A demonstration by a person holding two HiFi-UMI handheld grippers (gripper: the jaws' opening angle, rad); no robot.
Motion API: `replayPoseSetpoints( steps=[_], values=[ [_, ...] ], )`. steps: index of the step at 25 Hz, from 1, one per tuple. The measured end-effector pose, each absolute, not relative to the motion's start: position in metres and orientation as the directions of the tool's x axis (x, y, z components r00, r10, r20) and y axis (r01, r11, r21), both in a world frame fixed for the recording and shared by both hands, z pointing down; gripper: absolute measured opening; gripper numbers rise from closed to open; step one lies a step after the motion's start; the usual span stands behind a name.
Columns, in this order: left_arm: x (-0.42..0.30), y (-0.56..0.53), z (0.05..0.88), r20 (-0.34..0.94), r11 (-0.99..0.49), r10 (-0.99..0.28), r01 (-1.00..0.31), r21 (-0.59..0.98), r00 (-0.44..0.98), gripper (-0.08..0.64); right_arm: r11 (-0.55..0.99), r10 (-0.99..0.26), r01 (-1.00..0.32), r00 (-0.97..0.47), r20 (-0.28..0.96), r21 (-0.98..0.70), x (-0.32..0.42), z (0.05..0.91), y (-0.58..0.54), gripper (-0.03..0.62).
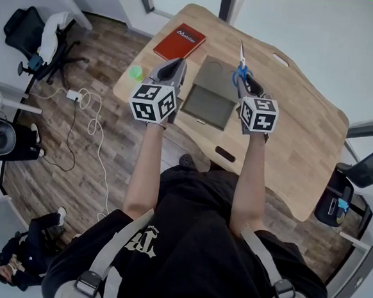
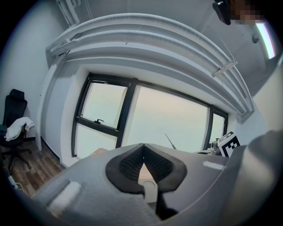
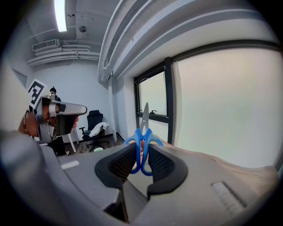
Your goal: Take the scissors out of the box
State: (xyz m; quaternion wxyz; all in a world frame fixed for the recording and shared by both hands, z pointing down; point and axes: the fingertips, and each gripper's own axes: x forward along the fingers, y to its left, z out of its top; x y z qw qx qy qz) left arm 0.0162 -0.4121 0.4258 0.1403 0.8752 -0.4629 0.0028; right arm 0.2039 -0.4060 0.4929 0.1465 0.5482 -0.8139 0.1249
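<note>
An office, shown by swivel chair, wooden desk and wide windows.

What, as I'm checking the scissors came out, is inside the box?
Nothing shows in the box; the scissors are in the right hand-held gripper. It covers the box's right edge.

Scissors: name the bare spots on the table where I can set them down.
Widest bare wood: right of the box, from the right gripper holding the scissors out to the table's right edge. Crowded: the left end, where the red book, a small green object and the left gripper sit close beside the box.
</note>
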Motion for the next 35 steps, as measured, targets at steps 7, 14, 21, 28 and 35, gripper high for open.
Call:
replayPoseSetpoints(
  steps=[7, 14, 21, 28, 35],
  values=[
    [0.013, -0.409, 0.433, 0.151, -0.528, -0.808, -0.813, 0.247, 0.57, -0.002, 0.376, -0.848, -0.926, -0.362, 0.388, -0.042, 0.202, 0.498, -0.403, 0.09],
    [0.011, -0.407, 0.439, 0.162, -0.524, -0.806, -0.814, 0.252, 0.569, -0.002, 0.381, -0.845, -0.924, -0.365, 0.391, -0.039, 0.201, 0.498, -0.403, 0.091],
    [0.008, -0.406, 0.442, 0.17, -0.52, -0.807, -0.816, 0.251, 0.566, -0.002, 0.386, -0.841, -0.922, -0.371, 0.395, -0.045, 0.198, 0.501, -0.402, 0.091],
    [0.004, -0.402, 0.444, 0.172, -0.513, -0.81, -0.82, 0.254, 0.56, -0.002, 0.393, -0.836, -0.918, -0.378, 0.398, -0.046, 0.195, 0.503, -0.397, 0.091],
    [0.006, -0.399, 0.448, 0.181, -0.513, -0.806, -0.817, 0.261, 0.564, -0.002, 0.395, -0.833, -0.918, -0.378, 0.403, -0.045, 0.196, 0.506, -0.395, 0.089]
  ],
)
